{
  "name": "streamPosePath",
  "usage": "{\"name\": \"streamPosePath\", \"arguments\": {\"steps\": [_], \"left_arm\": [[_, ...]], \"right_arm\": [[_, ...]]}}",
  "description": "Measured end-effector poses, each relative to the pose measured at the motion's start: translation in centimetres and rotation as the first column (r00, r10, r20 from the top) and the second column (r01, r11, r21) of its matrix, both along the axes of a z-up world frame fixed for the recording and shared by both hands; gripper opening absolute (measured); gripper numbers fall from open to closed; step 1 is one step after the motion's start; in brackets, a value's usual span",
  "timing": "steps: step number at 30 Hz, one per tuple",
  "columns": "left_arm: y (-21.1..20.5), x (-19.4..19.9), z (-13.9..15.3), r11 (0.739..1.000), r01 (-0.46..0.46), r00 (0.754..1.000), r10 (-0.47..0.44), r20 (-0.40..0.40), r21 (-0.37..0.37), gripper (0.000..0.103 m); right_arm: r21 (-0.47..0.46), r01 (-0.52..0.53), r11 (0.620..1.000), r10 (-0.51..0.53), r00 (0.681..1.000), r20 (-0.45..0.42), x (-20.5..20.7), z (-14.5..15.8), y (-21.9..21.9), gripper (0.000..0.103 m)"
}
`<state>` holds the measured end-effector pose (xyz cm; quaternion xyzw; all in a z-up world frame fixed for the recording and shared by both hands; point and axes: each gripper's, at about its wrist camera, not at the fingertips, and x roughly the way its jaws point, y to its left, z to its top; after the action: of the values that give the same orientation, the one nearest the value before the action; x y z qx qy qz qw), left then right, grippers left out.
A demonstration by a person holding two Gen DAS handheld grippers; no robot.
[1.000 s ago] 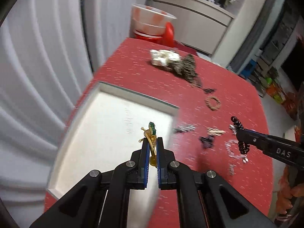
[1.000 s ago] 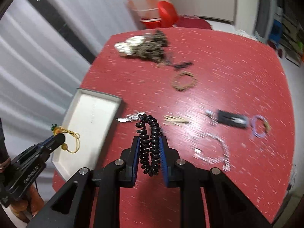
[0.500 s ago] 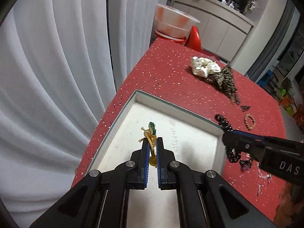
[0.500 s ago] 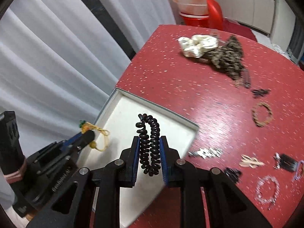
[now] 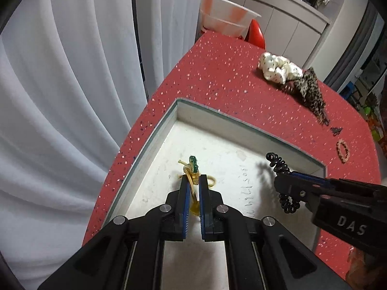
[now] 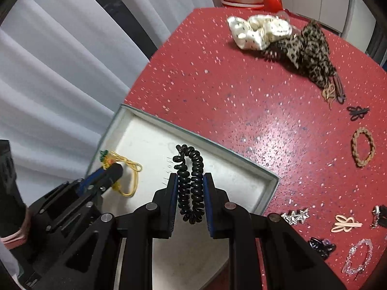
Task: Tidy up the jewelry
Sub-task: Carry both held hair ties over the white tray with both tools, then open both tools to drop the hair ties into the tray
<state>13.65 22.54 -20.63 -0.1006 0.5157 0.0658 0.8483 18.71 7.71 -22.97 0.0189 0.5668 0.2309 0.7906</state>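
A white tray [image 5: 217, 120] [image 6: 271, 178] lies on the red table near the curtain. My left gripper [image 5: 193, 181] [image 6: 113, 169] is shut on a yellow hair tie with a green charm [image 5: 192, 169] [image 6: 125, 166] and holds it low over the tray's left part. My right gripper [image 6: 189, 178] [image 5: 281, 181] is shut on a black spiral hair tie [image 6: 191, 181] [image 5: 280, 166] and holds it over the tray's right part.
On the red table [image 6: 241, 84] lie a white scrunchie [image 6: 258, 31], a leopard scrunchie [image 6: 307, 50], a braided tan band [image 6: 362, 147], a black clip [image 6: 358, 112], a star clip [image 6: 295, 216], a pink clip [image 6: 346, 223] and a bead bracelet [image 6: 358, 256]. A curtain hangs left.
Both grippers have moved left from the scattered jewelry to over the white tray and come lower, each still holding its hair tie.
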Motion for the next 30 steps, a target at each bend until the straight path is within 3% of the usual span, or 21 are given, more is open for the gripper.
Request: {"name": "streamPosePath", "arguments": {"steps": [6,16,21,22,23,24,26,30], "left_arm": [[0.0,-0.3,-1.5,1.0,-0.012,0.999,0.013,-0.048,0.027,0.008],[0.1,-0.5,-1.6,0.999,-0.014,0.998,0.017,-0.057,0.045,0.008],[-0.1,-0.4,-1.6,0.999,-0.006,0.998,0.009,-0.068,0.044,0.009],[-0.1,-0.4,-1.5,0.999,-0.004,0.998,0.007,-0.068,0.043,0.033],[-0.2,-0.5,-1.4,0.999,-0.001,0.998,0.003,-0.067,0.033,0.081],[-0.2,-0.6,-1.2,0.999,-0.011,0.998,0.013,-0.054,0.037,0.094],[-0.5,-1.1,-0.2,0.998,-0.016,1.0,0.016,-0.005,0.062,0.097],[-0.8,-0.9,-0.2,0.998,-0.001,1.0,0.003,-0.029,0.06,0.097]], "right_arm": [[-0.028,-0.01,1.0,0.01,1.0,0.001,0.1,-1.5,0.5,0.022],[0.013,-0.006,1.0,0.006,0.999,-0.036,0.3,-1.6,0.8,0.037],[0.045,0.01,0.999,-0.008,0.999,-0.041,0.2,-1.0,-0.1,0.038],[0.05,0.011,0.999,-0.009,0.999,-0.038,0.1,-0.7,-0.3,0.039],[0.055,0.012,0.998,-0.011,0.999,-0.034,0.1,-0.4,-0.5,0.04],[0.06,0.014,0.998,-0.013,1.0,-0.029,-0.2,-0.1,-0.7,0.04],[0.073,0.018,0.997,-0.017,1.0,-0.02,-0.3,0.8,-1.2,0.041],[0.091,0.036,0.995,-0.036,0.999,-0.01,-0.5,1.9,-2.2,0.042]]}}
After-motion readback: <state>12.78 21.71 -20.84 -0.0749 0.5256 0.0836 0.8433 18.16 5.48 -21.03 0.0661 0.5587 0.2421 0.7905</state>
